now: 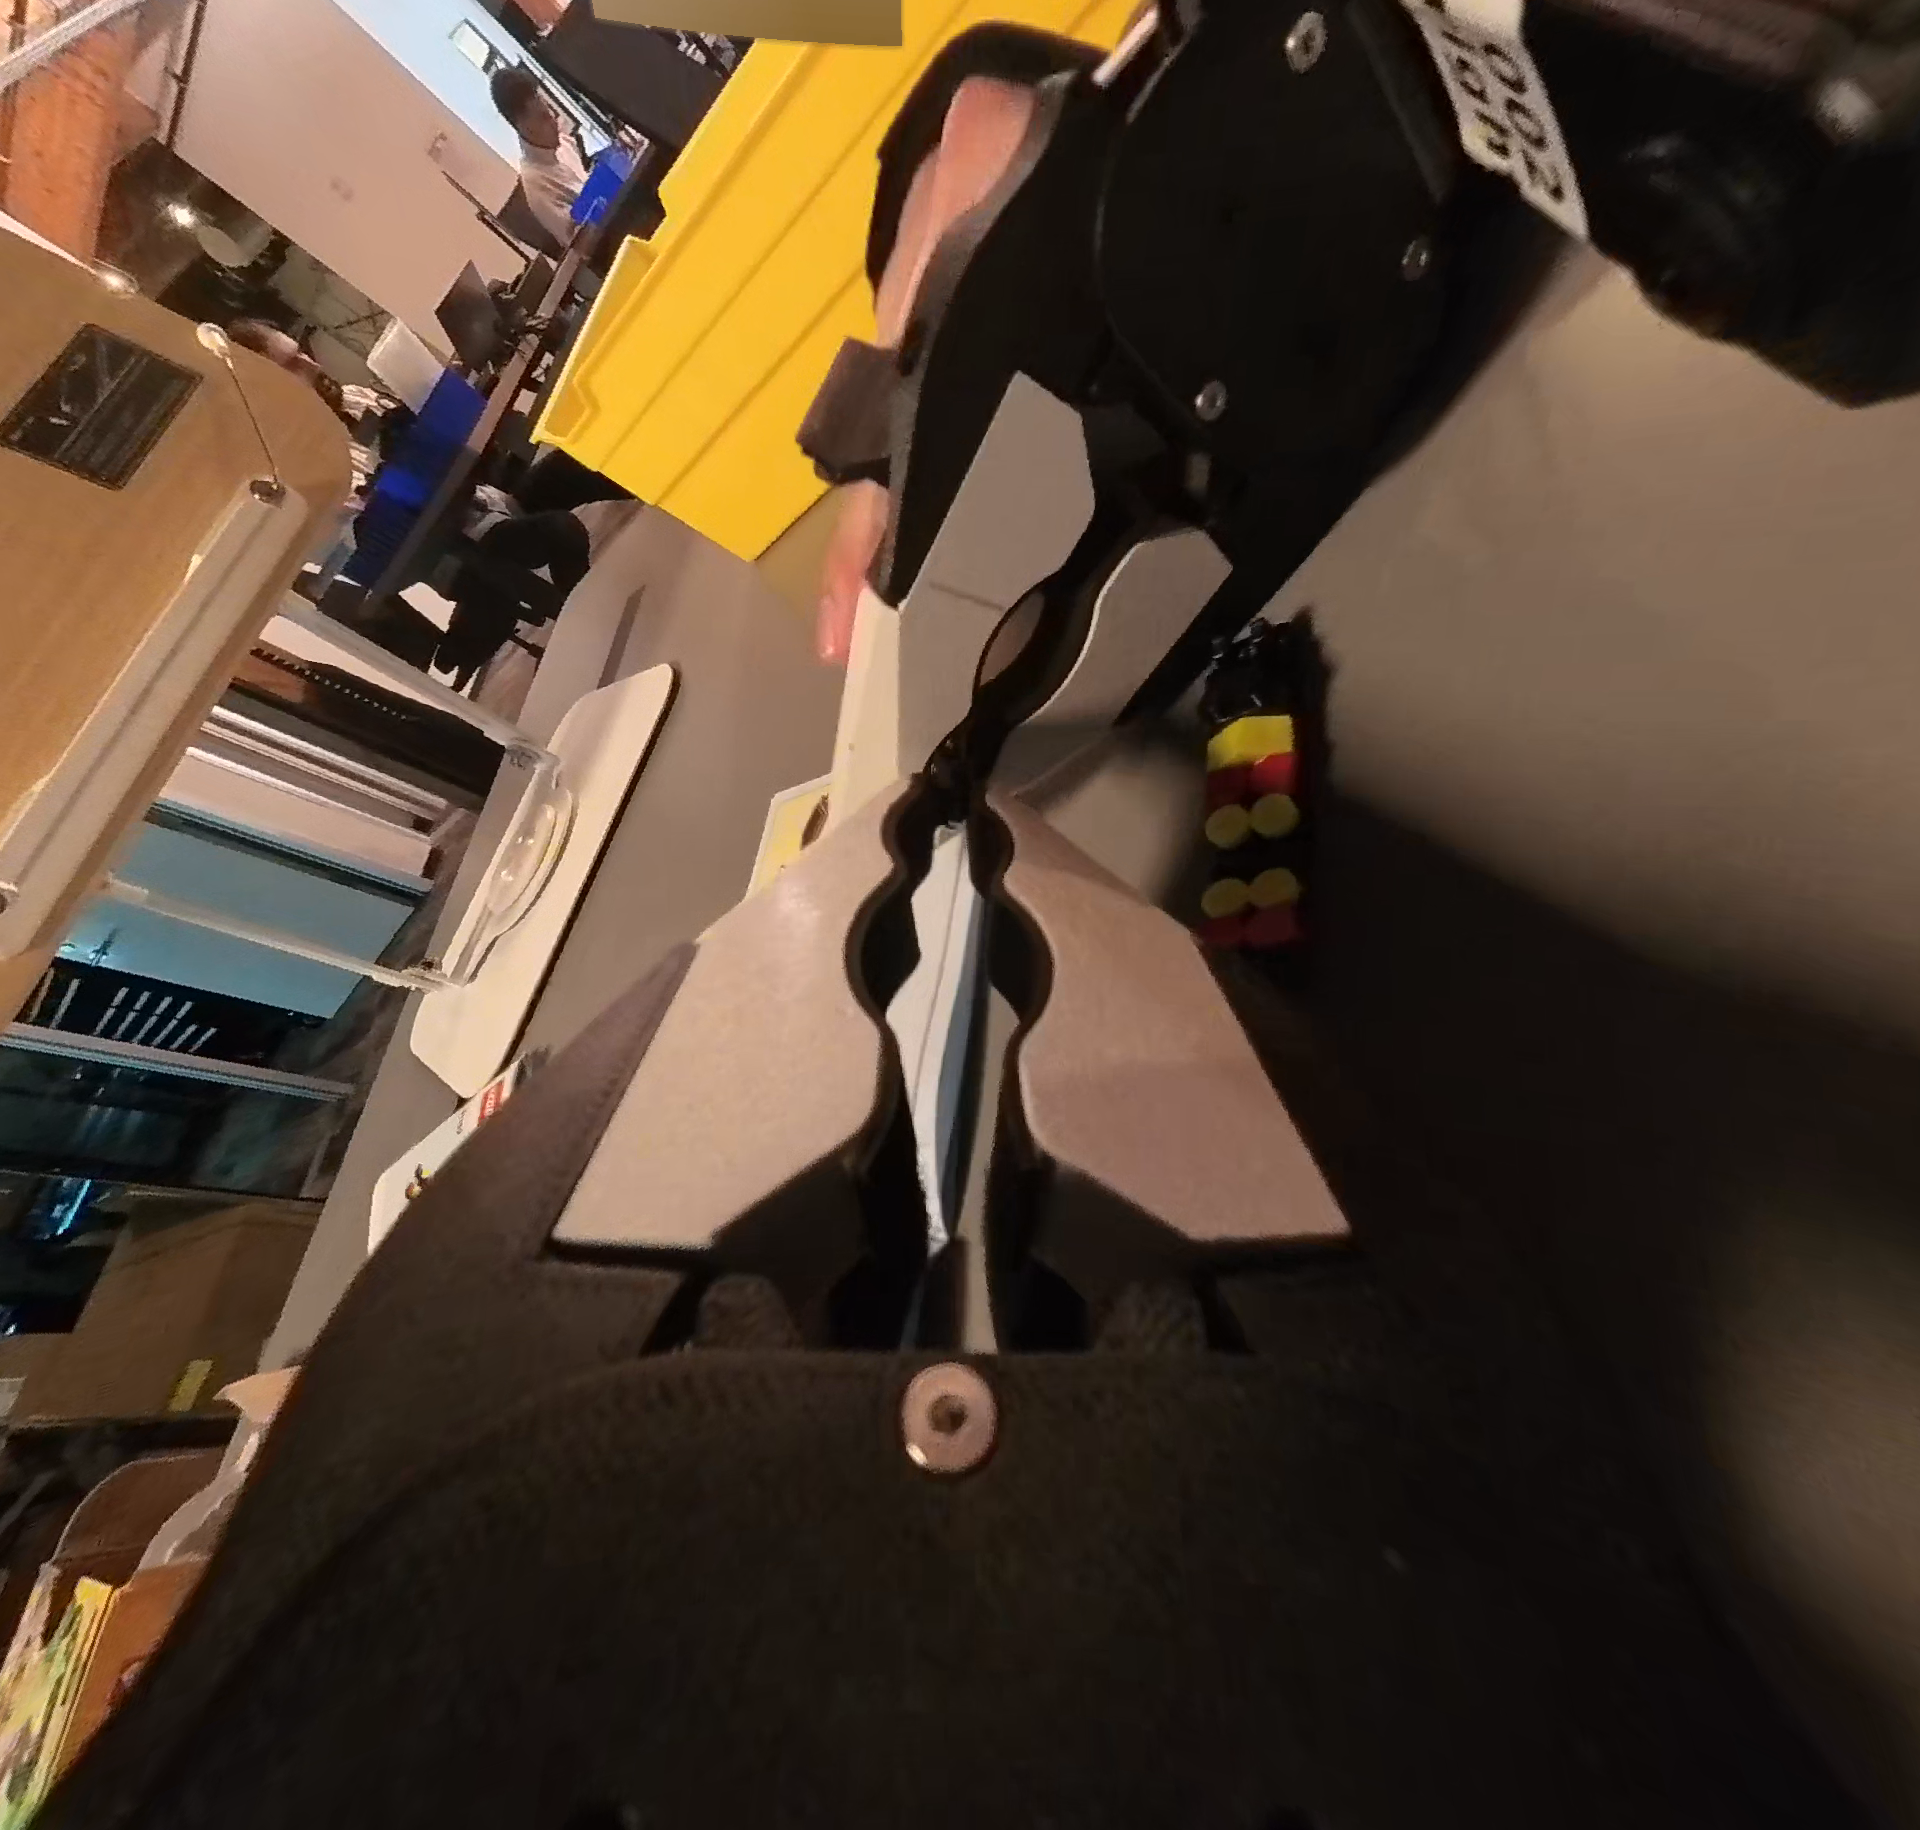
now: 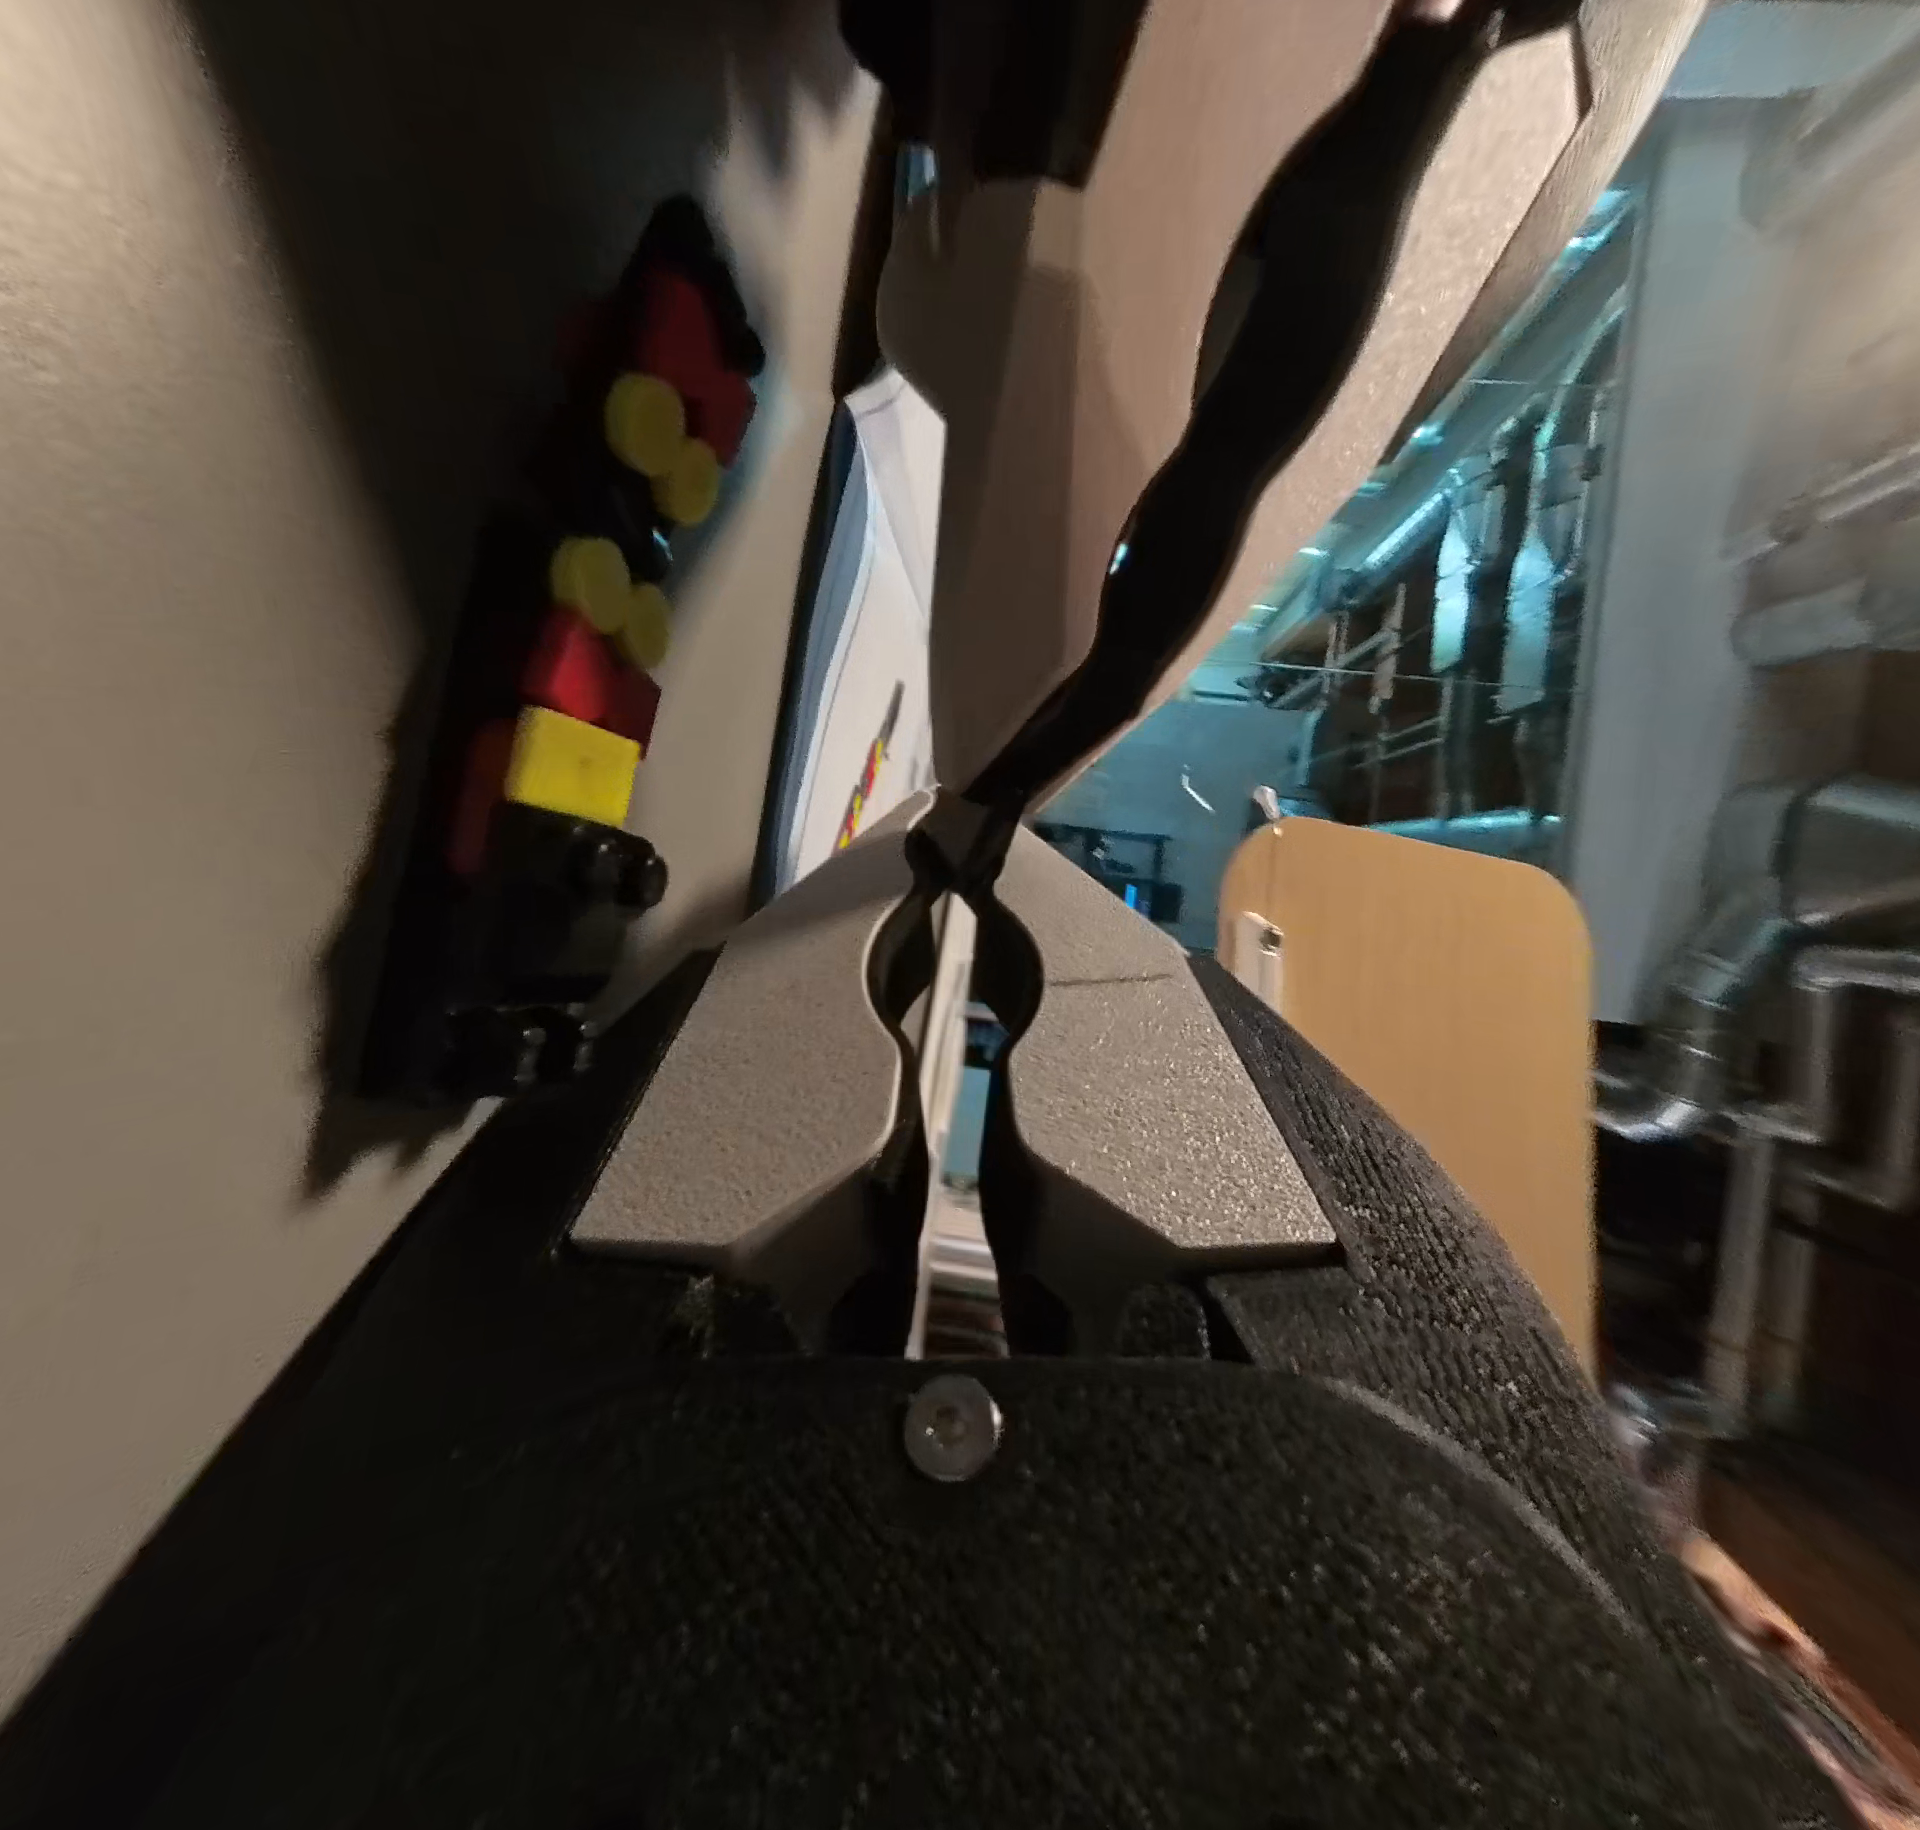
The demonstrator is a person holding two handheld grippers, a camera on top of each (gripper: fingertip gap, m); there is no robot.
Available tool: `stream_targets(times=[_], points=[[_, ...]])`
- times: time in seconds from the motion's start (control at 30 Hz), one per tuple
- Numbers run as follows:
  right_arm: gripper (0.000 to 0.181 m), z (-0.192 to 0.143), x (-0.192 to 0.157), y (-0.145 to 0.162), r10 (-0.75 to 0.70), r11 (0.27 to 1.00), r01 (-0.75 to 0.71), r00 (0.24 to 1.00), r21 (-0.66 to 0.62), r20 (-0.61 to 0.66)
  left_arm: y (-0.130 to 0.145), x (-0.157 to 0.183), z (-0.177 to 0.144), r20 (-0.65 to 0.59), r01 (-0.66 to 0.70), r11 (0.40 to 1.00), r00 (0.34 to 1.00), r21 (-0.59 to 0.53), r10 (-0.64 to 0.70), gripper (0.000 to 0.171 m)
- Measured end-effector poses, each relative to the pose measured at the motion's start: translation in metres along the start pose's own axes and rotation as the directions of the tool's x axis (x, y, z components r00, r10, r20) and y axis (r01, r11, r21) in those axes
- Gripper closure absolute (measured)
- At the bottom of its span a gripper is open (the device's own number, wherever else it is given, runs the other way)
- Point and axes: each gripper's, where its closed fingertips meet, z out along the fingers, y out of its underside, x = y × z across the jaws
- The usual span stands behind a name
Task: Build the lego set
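A partly built lego model of black, red and yellow bricks lies on the grey table (image 1: 1558, 637), seen in the left wrist view (image 1: 1252, 814) and in the right wrist view (image 2: 603, 637). My two grippers meet tip to tip above the table beside it. My left gripper (image 1: 951, 788) is shut, with a small black lego piece (image 1: 948, 770) pinched at its tips. My right gripper (image 2: 954, 850) is shut on the same small black piece (image 2: 961, 835). The right gripper also shows in the left wrist view (image 1: 971, 726), coming in from above. The piece is mostly hidden by the fingertips.
An instruction booklet (image 2: 862, 617) lies beyond the grippers. A yellow bin (image 1: 790, 253) stands at the far side of the table. A white board (image 1: 561, 845) carries a clear glass container (image 1: 530, 835). A wooden partition (image 2: 1403, 1053) stands off the table. The tips of one gripper are about 4 centimetres away from the tips of the other.
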Motion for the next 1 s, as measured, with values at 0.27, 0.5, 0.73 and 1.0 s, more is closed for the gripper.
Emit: stream_targets(times=[0.27, 0.5, 0.73, 1.0], points=[[0.181, -0.002, 0.002, -0.001, -0.045, 0.999, 0.045, 0.999, -0.018, -0.024, 0.001, -0.004, 0.0, -0.016, 0.067, 0.998, 0.998, 0.011, -0.067, 0.167], [0.181, 0.005, -0.009, 0.001, 0.185, 0.982, -0.188, 0.978, 0.025, 0.092, 0.007, -0.004, 0.003, -0.036, 0.049, 0.999, 0.998, -0.022, -0.05, 0.166], [0.156, -0.002, -0.003, -0.006, 0.443, 0.863, -0.475, 0.875, 0.171, 0.194, 0.014, -0.014, 0.0, -0.006, 0.084, 0.996, 0.996, -0.038, -0.084, 0.166], [0.172, -0.009, -0.003, -0.013, 0.481, 0.81, -0.541, 0.834, 0.228, 0.271, 0.011, -0.01, -0.002, -0.005, -0.002, 1.0, 1.0, -0.013, 0.002, 0.166]])
